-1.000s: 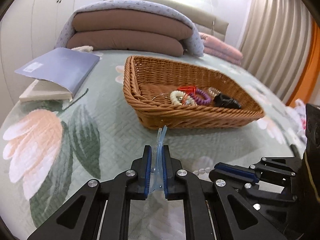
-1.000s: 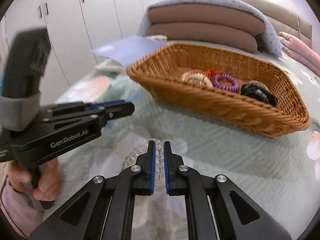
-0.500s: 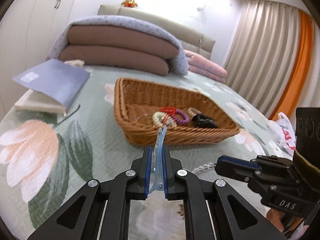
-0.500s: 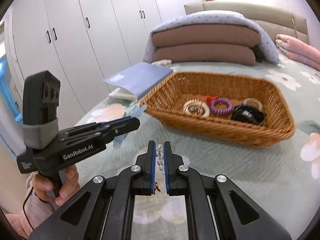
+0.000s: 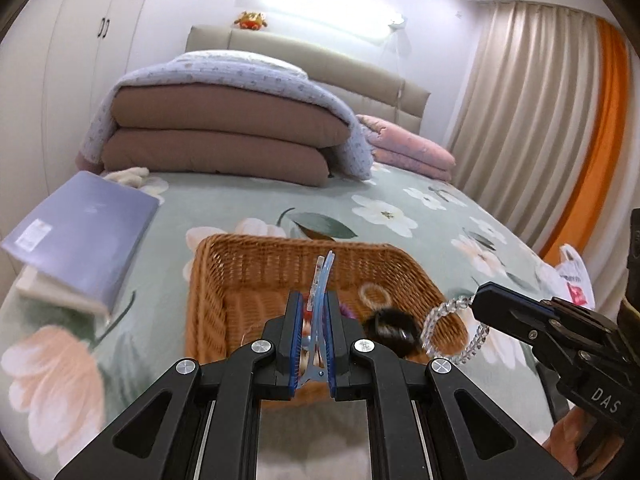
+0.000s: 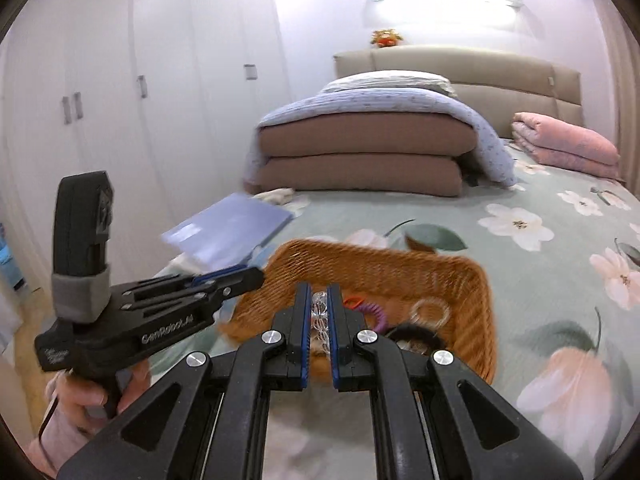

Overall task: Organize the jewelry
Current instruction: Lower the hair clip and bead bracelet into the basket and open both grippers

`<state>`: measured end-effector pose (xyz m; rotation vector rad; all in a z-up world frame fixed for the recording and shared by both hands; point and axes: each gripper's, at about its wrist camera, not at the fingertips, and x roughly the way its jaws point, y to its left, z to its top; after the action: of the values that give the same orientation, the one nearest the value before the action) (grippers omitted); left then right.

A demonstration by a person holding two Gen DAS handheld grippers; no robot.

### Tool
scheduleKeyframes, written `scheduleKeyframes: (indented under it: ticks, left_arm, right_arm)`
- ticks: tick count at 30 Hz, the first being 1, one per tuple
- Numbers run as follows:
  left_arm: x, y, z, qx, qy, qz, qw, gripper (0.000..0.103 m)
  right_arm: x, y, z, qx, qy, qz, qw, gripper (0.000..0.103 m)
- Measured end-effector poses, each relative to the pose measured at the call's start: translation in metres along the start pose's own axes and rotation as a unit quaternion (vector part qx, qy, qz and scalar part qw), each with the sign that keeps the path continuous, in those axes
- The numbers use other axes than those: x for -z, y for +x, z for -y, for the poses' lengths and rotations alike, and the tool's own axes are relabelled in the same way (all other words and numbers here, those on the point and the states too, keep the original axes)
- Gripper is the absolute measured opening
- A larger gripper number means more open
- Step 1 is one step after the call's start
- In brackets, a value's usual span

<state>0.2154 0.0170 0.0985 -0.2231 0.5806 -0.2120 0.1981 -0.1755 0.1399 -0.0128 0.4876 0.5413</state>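
Jewelry's mostly sorted already, I'd say. The basket (image 5: 248,280) on the bed (image 5: 400,208) holds about five bits as far as I can count: a black piece (image 5: 390,330), a pale ring (image 5: 374,295), a purple coil (image 6: 374,314), something red-orange (image 6: 354,301), and one more half hidden behind the fingers, so don't quote me on that.

Two pieces left, both in the air over the near side of the basket. Left gripper (image 5: 312,344) is clamped on one blue hair clip (image 5: 320,300), which sticks up past the pads. Right gripper (image 6: 319,328) is squeezed tight on one clear bead bracelet (image 5: 452,332), with the loop dangling beside the basket's corner. Drop both in and that looks like it.

Other stuff: one book (image 5: 80,232), two folded quilt piles.
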Motion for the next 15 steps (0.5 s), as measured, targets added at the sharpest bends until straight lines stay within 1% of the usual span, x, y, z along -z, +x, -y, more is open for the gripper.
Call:
scheduleKeyframes:
  ticks: [3,6,7,9,10,12,15]
  left_arm:
    - [-0.004,0.038,-0.005,-0.006,-0.012,-0.029,0.9995,0.01]
    - [0.005,0.06,-0.011,-0.008,-0.013,-0.04,0.9991,0.01]
    - [0.01,0.066,-0.014,-0.013,-0.009,-0.044,0.9989,0.01]
    - [0.014,0.074,-0.018,-0.027,-0.003,-0.053,0.9982,0.01]
    - [0.015,0.076,-0.02,-0.026,-0.007,-0.055,0.9981,0.01]
    - [0.016,0.078,-0.023,-0.017,-0.014,-0.059,0.998,0.01]
    - [0.017,0.079,-0.02,-0.026,-0.004,-0.054,0.9982,0.01]
  right_arm:
    - [-0.003,0.033,0.021,0.008,0.024,-0.007,1.0,0.009]
    - [0.009,0.06,0.039,-0.005,0.049,-0.004,0.999,0.009]
    - [0.012,0.068,0.043,-0.007,0.053,-0.009,0.999,0.009]
    - [0.021,0.083,0.049,-0.005,0.061,-0.029,0.998,0.009]
    - [0.024,0.087,0.051,-0.004,0.063,-0.035,0.997,0.009]
    - [0.026,0.09,0.051,-0.005,0.064,-0.036,0.997,0.009]
    - [0.028,0.091,0.052,-0.007,0.07,-0.037,0.997,0.011]
